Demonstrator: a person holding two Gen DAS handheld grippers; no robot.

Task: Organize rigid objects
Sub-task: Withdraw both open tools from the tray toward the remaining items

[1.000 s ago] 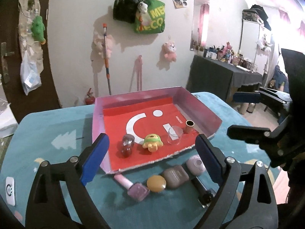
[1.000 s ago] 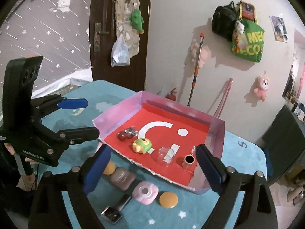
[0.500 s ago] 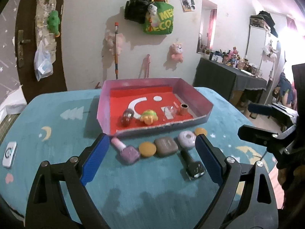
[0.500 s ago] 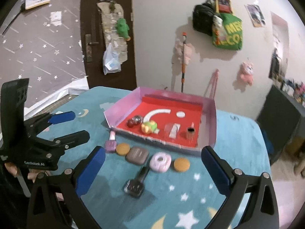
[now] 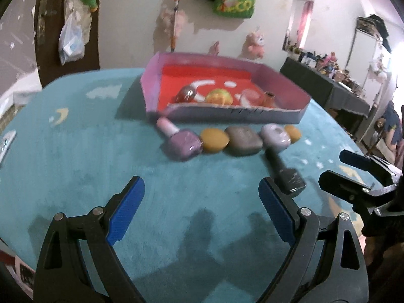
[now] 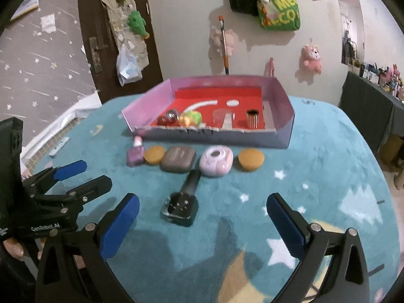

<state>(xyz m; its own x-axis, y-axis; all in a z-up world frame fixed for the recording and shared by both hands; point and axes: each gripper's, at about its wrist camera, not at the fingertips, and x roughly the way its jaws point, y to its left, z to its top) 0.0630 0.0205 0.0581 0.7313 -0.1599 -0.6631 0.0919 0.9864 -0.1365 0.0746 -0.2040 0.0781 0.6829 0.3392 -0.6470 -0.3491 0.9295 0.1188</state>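
Six small rigid objects lie on the teal table (image 6: 315, 151) in front of a shallow pink box (image 6: 282, 136) with a red floor. From left to right in the right wrist view stand a pink nail polish bottle (image 6: 135, 154), an orange round disc (image 6: 154, 154), a grey-brown rounded case (image 6: 178, 162), a pale pink round case (image 6: 216, 164) and a second orange disc (image 6: 251, 159). A dark nail polish bottle (image 6: 183, 202) lies nearer to the cameras, its cap pointing toward the two cases. Inside the box are a dark red ball-like object (image 6: 168, 118), a yellow-green toy (image 6: 190, 118), a clear cup (image 6: 222, 116) and a small bronze cylinder (image 6: 253, 119). The right gripper (image 6: 202, 208) has its jaws wide apart, just opened further, with nothing between the pads; the dark bottle lies just ahead of them. The left gripper (image 5: 202, 192) is also spread wide and empty above the bare cloth, and the pink bottle (image 5: 180, 141) is ahead of it.
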